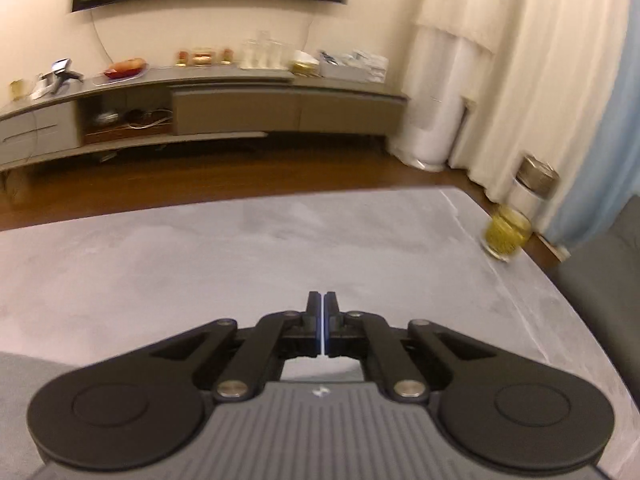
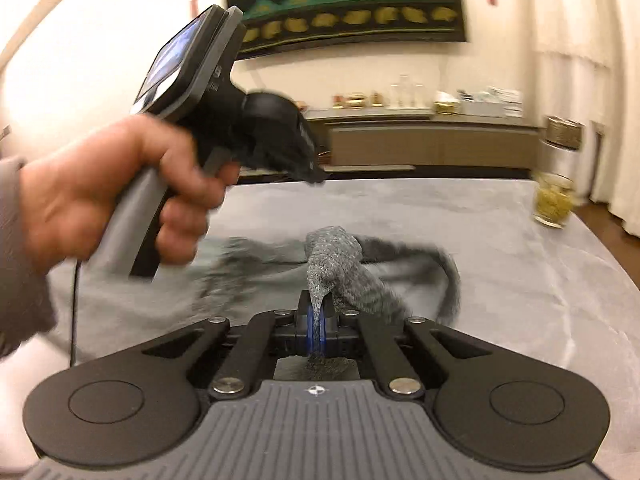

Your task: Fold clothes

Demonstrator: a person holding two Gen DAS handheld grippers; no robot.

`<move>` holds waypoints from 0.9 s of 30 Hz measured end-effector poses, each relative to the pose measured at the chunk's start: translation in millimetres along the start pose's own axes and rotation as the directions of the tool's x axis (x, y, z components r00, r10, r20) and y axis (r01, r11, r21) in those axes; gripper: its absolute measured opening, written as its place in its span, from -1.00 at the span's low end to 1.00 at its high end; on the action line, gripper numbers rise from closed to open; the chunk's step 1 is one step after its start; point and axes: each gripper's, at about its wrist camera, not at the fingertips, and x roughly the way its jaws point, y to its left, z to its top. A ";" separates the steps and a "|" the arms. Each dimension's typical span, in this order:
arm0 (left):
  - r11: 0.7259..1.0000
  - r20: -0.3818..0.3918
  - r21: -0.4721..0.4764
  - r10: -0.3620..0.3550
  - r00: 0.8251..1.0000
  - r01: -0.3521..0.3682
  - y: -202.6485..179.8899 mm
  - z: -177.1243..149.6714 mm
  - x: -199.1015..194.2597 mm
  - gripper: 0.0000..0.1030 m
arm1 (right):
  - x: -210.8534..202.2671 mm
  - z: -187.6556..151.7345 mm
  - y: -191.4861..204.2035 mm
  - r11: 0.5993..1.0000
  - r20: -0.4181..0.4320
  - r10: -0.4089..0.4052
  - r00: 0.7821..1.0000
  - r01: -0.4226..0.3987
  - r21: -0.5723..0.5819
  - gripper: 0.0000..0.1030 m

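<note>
A grey garment with a darker knitted trim (image 2: pixel 340 256) lies on the grey tabletop (image 2: pixel 500 280). My right gripper (image 2: pixel 318 308) is shut on a bunched piece of that knitted grey fabric, which rises between the pads and drapes forward. My left gripper (image 1: pixel 323 300) is shut with nothing between its pads and hovers over bare tabletop (image 1: pixel 200 264). In the right wrist view the left gripper (image 2: pixel 312 174) is held up in a hand at the left, blurred, above the garment's left part. A grey edge of cloth (image 1: pixel 24 372) shows at the lower left.
A glass of yellow contents (image 1: pixel 506 238) stands near the table's right edge, also seen in the right wrist view (image 2: pixel 554 200). A metal-lidded jar (image 1: pixel 536 180) is behind it. A long low cabinet (image 1: pixel 240 108) runs along the far wall. A dark sofa (image 1: pixel 608 280) is at right.
</note>
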 end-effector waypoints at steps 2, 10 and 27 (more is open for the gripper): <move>0.991 -0.067 0.119 -0.060 0.996 0.068 -18.4 -4.2 4.8 -0.63 | 5.6 -0.7 7.4 1.000 -0.029 -0.020 0.999 0.019 -0.018 -0.97; 0.779 -0.175 0.593 -0.120 0.977 0.202 -129.5 -35.5 29.7 -0.16 | 20.6 -12.7 -1.6 0.994 -0.105 -0.106 0.989 0.104 -0.024 -0.96; 0.788 -0.174 0.577 -0.138 0.975 0.215 -138.4 -41.9 18.5 -0.14 | 22.4 -16.1 -7.8 0.994 -0.130 -0.105 0.986 0.103 -0.020 -0.95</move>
